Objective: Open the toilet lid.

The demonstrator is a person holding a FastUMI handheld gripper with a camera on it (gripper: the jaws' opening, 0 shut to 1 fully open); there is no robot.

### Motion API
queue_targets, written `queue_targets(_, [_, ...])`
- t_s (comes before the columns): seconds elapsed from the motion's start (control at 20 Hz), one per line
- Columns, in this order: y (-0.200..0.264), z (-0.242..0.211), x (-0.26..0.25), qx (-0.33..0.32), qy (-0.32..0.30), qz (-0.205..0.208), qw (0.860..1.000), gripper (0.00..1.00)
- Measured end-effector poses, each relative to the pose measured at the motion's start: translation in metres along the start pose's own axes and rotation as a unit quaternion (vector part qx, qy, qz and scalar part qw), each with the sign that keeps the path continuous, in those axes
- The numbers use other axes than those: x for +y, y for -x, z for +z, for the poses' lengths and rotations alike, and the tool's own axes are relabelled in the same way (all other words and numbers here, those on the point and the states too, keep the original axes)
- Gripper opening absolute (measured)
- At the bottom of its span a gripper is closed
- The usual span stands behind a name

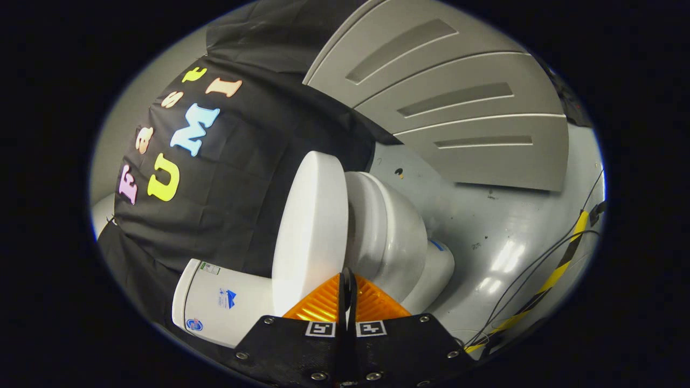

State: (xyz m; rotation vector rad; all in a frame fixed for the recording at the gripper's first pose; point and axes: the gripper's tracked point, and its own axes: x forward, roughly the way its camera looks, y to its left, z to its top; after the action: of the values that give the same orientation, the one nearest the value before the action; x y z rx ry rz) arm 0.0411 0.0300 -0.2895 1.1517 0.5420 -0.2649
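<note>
With my gripper (347,277) closed flat, fingertips at the lid (310,231) edge above the bowl (396,242), I judge levering comes next.

Gripper (347,291): fingers closed together at lid (312,226) edge.
Obstacles: bowl (396,237), tank (221,304).
Free: floor (485,237) beyond the bowl.

One white ceramic toilet (393,237) is seen, with one white rounded lid (310,226) and one white cistern (221,304). One handheld gripper (347,293) is counted, its two fingers brought together with hardly a gap between them. Three recessed slots are counted in one grey ribbed wall panel (458,108). One yellow-and-black striped tape strip (560,269) is laid on the floor.
</note>
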Motion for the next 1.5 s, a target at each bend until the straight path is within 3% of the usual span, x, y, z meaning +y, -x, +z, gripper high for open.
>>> queue_targets(0.6, [0.033,0.006,0.079,-0.027,0.078,0.020,0.996,0.00])
queue_targets(1.5, [0.047,-0.005,0.128,-0.037,0.168,0.011,0.985,0.00])
